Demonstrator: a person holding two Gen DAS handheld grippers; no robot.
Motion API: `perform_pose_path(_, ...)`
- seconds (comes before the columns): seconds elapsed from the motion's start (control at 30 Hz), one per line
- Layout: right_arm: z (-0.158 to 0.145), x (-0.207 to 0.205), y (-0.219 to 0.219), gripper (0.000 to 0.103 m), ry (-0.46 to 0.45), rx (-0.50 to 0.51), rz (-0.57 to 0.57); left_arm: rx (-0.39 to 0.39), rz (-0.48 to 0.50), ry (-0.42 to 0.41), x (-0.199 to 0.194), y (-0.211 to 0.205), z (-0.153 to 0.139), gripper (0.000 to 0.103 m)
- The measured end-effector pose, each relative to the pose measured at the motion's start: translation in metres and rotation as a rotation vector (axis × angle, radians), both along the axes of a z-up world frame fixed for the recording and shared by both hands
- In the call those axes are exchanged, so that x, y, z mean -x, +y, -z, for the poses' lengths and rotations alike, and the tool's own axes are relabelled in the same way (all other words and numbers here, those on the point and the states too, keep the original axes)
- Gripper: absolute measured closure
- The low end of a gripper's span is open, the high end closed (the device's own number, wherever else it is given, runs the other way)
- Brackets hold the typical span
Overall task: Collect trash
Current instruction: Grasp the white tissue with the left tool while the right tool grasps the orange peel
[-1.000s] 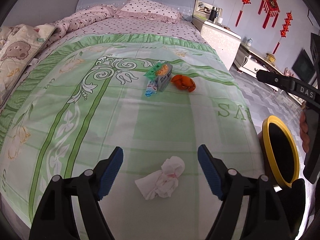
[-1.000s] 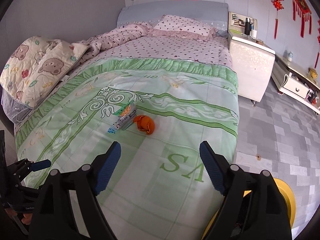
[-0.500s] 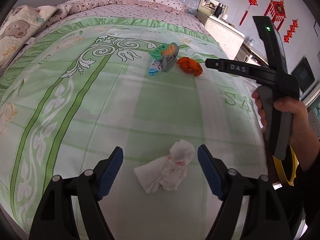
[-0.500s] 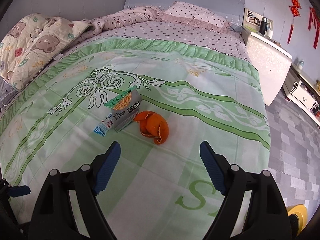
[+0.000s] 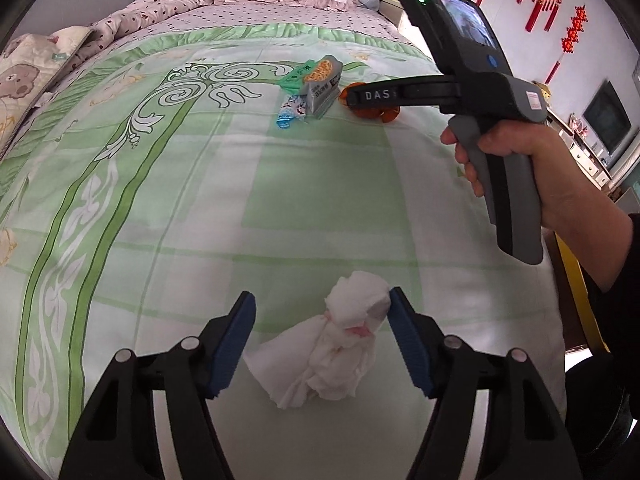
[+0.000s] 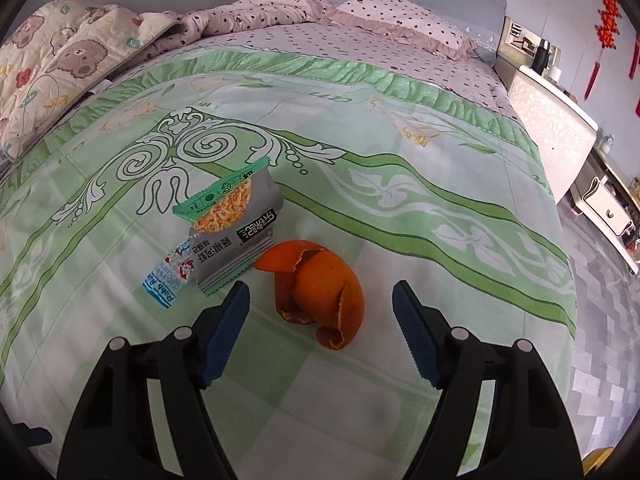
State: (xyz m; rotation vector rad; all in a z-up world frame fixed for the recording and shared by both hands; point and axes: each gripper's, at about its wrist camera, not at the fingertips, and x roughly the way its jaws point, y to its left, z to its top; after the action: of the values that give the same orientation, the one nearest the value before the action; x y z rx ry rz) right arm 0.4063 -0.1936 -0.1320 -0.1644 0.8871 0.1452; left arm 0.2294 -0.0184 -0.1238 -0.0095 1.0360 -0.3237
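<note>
A crumpled white tissue [image 5: 340, 340] lies on the green bedspread [image 5: 200, 200]. My left gripper [image 5: 322, 320] is open, its blue fingers on either side of the tissue, the right pad close to it. An orange peel [image 6: 320, 292] lies further up the bed. My right gripper [image 6: 322, 312] is open around the peel, just above the cover. A grey and green snack packet [image 6: 234, 228] and a small blue and white wrapper [image 6: 170, 272] lie just left of the peel. In the left wrist view the right gripper's body [image 5: 480, 92] hides most of the peel [image 5: 376, 114].
A yellow-rimmed bin [image 5: 576, 280] stands at the bed's right side, mostly hidden by the arm. A bear-print quilt [image 6: 60, 60] is bunched at the far left, pillows [image 6: 400, 20] at the head. A white nightstand [image 6: 552, 112] stands right of the bed.
Both grippers have moved forward and down. The left one now straddles the tissue, and the right one now straddles the orange peel. Both stay open.
</note>
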Motion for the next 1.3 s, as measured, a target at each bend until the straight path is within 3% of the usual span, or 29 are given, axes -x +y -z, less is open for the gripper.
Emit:
perform_pose_path(0.17,0.008,-0.008,0.002,0.058,0.011,0.006,0.003,-0.024,0.06,-0.033,0.002,-0.014,0.002,0.068)
perform_pose_path(0.3,0.008,-0.008,0.0,0.063,0.0,-0.005,0.021,-0.078,0.119,-0.09,0.011,-0.028,0.001,0.08)
perform_pose_path(0.43,0.002,-0.007,-0.003,0.069,-0.002,-0.023,0.051,-0.083,0.134,-0.104,0.012,-0.031,-0.001,0.081)
perform_pose_path(0.8,-0.042,0.017,-0.023,0.071,-0.032,-0.083,0.077,0.065,0.074,-0.075,0.006,-0.01,-0.016,0.082)
perform_pose_path(1.3,-0.098,0.09,-0.054,0.07,-0.055,-0.143,0.105,0.088,0.009,-0.127,0.014,0.006,-0.043,0.082)
